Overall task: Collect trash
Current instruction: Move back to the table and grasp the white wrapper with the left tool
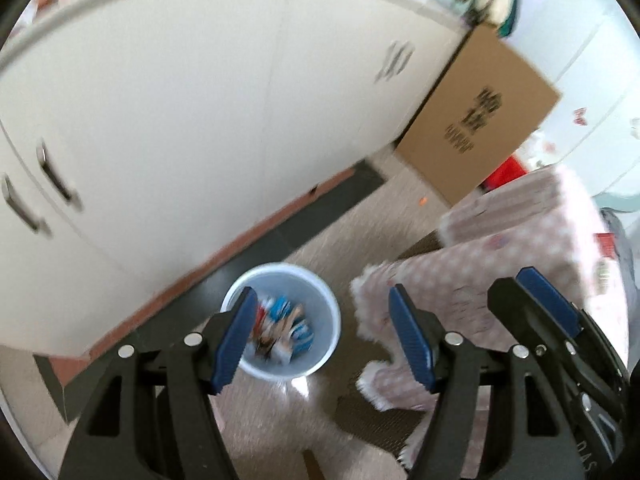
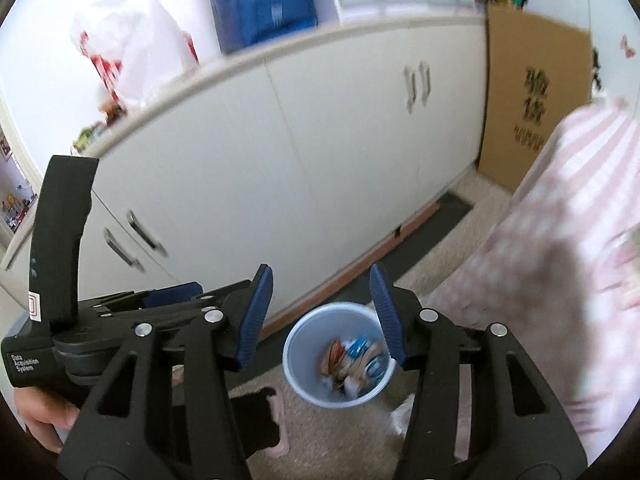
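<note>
Wrappers (image 2: 352, 364) in bin (image 2: 298, 376), before cabinet (image 2: 320, 160).

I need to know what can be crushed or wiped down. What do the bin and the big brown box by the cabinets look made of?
Bin: probably smooth plastic, pale blue, with thin, even walls. Brown box: apparently matte corrugated cardboard, with flat tan faces and black print.

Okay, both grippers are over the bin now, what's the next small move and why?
Probably pull both away to look for more trash. The left gripper and right gripper are open and empty, and wrappers already lie in the blue bin.
</note>
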The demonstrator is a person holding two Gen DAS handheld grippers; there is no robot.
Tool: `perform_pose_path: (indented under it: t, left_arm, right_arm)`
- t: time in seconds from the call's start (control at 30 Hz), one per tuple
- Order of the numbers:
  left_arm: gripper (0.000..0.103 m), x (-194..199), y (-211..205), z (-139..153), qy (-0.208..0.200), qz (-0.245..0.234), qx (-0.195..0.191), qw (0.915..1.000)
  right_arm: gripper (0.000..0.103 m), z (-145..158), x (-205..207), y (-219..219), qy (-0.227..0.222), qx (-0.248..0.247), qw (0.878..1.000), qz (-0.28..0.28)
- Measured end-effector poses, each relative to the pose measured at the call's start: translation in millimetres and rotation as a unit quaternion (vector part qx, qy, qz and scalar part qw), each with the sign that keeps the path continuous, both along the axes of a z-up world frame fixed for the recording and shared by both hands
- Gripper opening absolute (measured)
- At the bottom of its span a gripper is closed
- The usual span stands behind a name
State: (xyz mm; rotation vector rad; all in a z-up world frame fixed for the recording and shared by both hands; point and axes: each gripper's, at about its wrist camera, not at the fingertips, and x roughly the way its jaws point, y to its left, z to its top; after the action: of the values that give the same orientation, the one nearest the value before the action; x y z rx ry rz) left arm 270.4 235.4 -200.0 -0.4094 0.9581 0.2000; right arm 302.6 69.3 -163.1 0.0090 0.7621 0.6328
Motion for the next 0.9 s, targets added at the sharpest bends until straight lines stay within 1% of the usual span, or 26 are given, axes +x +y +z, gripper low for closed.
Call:
perform_pose_path:
  t: [0.03,0.1,0.13,0.2,0.3,0.33,0.37,0.43,0.5,0.53,0.57,0.63,0.67,0.7,0.77,0.83,0.87,0.9]
  left_arm:
    - [0.067,-2,-12,17,-0.023,-0.009,0.006,0.9997]
    - [0.071,0,-32,40,-0.051,-0.025,0.017,0.9982]
    - [0.071,0,-44,51,-0.066,-0.034,0.023,0.997]
    - [0.073,5,-77,73,-0.094,-0.065,0.037,0.9928]
    - [0.075,17,-126,92,-0.112,-0.118,0.048,0.9854]
    - [0.075,19,-139,95,-0.114,-0.129,0.052,0.9837]
    - [0.075,24,-160,97,-0.117,-0.149,0.059,0.9801]
    - [0.075,34,-190,97,-0.119,-0.187,0.069,0.9727]
    - [0.075,47,-222,91,-0.109,-0.216,0.094,0.9656]
    - [0.075,50,-231,88,-0.109,-0.227,0.101,0.9624]
    - [0.075,55,-245,83,-0.106,-0.246,0.11,0.9571]
    - [0.075,65,-264,74,-0.095,-0.259,0.138,0.9513]
    - [0.075,69,-275,70,-0.092,-0.271,0.147,0.9469]
    - [0.075,73,-284,66,-0.089,-0.285,0.153,0.9419]
    - [0.075,79,-295,58,-0.08,-0.298,0.172,0.9355]
    - [0.069,84,-305,54,-0.068,-0.303,0.194,0.9306]
    - [0.059,88,-307,51,-0.062,-0.307,0.2,0.9284]
    - [0.045,91,-308,47,-0.054,-0.312,0.199,0.9274]
  right_arm:
    - [0.052,9,-2,-7,-0.01,0.003,1.0,-0.004]
    - [0.053,34,-9,-32,-0.034,0.012,0.999,-0.017]
    - [0.054,47,-12,-49,-0.046,0.015,0.998,-0.027]
    - [0.054,61,-13,-77,-0.062,0.018,0.997,-0.044]
    - [0.056,80,-15,-128,-0.078,0.02,0.993,-0.084]
    - [0.056,85,-14,-143,-0.082,0.019,0.992,-0.095]
    - [0.056,89,-12,-163,-0.087,0.015,0.99,-0.111]
    - [0.058,93,-10,-194,-0.089,0.01,0.987,-0.137]
    - [0.058,92,-5,-226,-0.086,0.003,0.983,-0.162]
    - [0.058,91,-4,-234,-0.085,-0.002,0.981,-0.171]
    - [0.058,88,-2,-246,-0.08,-0.009,0.981,-0.179]
    - [0.058,82,-1,-264,-0.074,-0.012,0.979,-0.19]
    - [0.058,78,1,-274,-0.07,-0.018,0.978,-0.195]
    - [0.058,76,2,-279,-0.067,-0.019,0.978,-0.196]
    - [0.058,69,7,-288,-0.058,-0.021,0.978,-0.2]
    - [0.058,64,13,-294,-0.05,-0.026,0.979,-0.198]
    - [0.058,62,16,-293,-0.049,-0.029,0.979,-0.198]
    - [0.058,60,19,-295,-0.047,-0.034,0.979,-0.197]
